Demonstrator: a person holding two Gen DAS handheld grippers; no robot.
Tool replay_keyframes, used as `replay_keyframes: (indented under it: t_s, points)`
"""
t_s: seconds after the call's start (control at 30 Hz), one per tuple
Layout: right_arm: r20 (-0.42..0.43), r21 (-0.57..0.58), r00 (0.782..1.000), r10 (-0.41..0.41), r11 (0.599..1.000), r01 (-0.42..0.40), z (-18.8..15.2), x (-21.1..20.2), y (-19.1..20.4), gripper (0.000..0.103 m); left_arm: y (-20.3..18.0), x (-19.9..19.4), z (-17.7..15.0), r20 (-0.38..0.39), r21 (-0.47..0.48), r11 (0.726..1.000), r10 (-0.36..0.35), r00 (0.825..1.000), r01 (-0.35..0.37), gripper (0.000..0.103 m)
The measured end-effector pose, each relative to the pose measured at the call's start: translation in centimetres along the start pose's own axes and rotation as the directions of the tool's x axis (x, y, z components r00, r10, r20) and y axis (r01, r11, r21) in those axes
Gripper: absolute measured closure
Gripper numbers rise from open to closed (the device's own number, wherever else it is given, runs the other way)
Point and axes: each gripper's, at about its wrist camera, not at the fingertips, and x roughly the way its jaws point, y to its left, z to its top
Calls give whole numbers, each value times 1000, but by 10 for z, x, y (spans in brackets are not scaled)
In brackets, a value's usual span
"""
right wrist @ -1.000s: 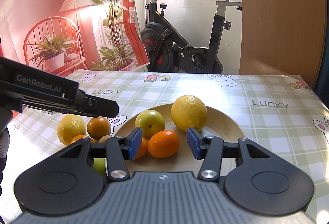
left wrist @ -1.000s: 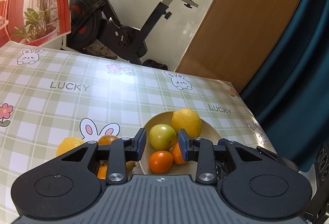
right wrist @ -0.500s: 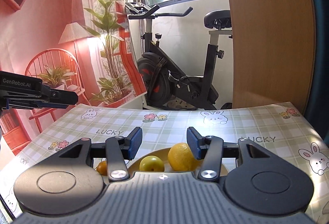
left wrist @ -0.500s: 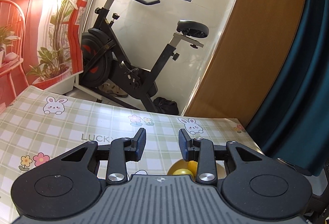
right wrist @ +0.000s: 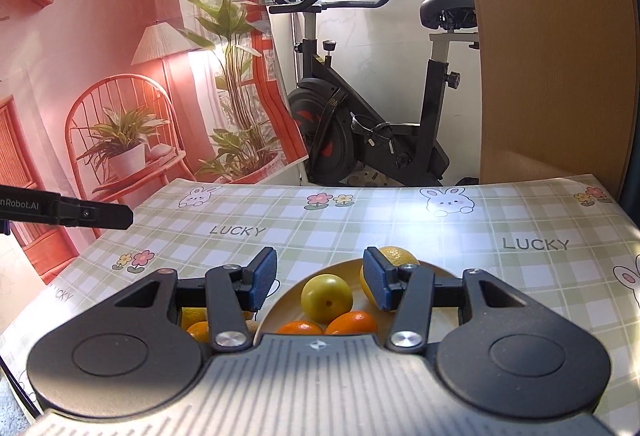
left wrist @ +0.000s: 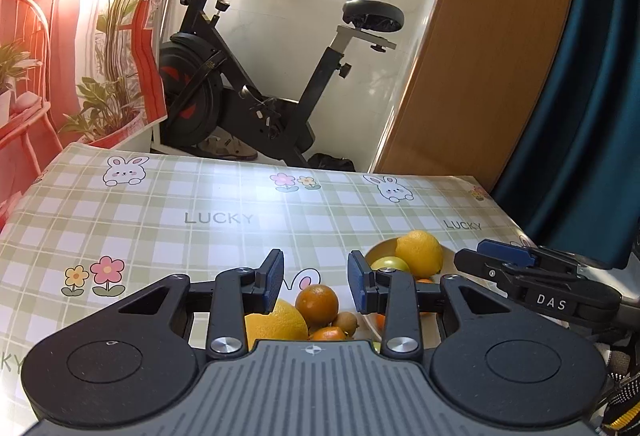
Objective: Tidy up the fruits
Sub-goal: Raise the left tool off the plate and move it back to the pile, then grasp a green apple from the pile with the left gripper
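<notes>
My left gripper [left wrist: 316, 274] stands open above loose fruit on the checked tablecloth: a big lemon [left wrist: 276, 324], an orange [left wrist: 317, 303], a small brown fruit [left wrist: 346, 322] and a small orange [left wrist: 328, 334]. Nothing is between its pads. To the right a tan bowl [left wrist: 378, 251] holds a lemon [left wrist: 420, 254] and a yellow-green fruit [left wrist: 390, 264]. My right gripper [right wrist: 320, 278] is open and empty above the bowl [right wrist: 340, 270], over the yellow-green fruit [right wrist: 327, 298], two oranges [right wrist: 352, 322] and the lemon [right wrist: 394, 256] behind its right finger. Loose fruit [right wrist: 192, 314] shows under its left finger.
The table [left wrist: 200, 203] ends at the far side, where an exercise bike [left wrist: 248, 103] stands on the floor. A wooden panel [left wrist: 480, 67] and a dark curtain [left wrist: 592, 95] lie to the right. A printed backdrop [right wrist: 120, 75] hangs on the left.
The left gripper has shifted left from over the bowl to over the loose fruit. Both grippers have risen, so the fruit sits lower in each view. Neither gripper's jaw gap has changed.
</notes>
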Motion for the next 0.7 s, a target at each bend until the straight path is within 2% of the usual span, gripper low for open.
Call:
replay_keyframes:
  t_s: [0.5, 0.7]
  points:
    - [-57, -26, 997, 60, 998, -62, -11, 6, 15, 52, 1, 17, -25, -107, 28, 999, -35, 994, 38, 66]
    - [-144, -62, 985, 94, 993, -103, -22, 18, 23, 52, 3, 25, -32, -145, 4, 999, -52, 988, 53, 66]
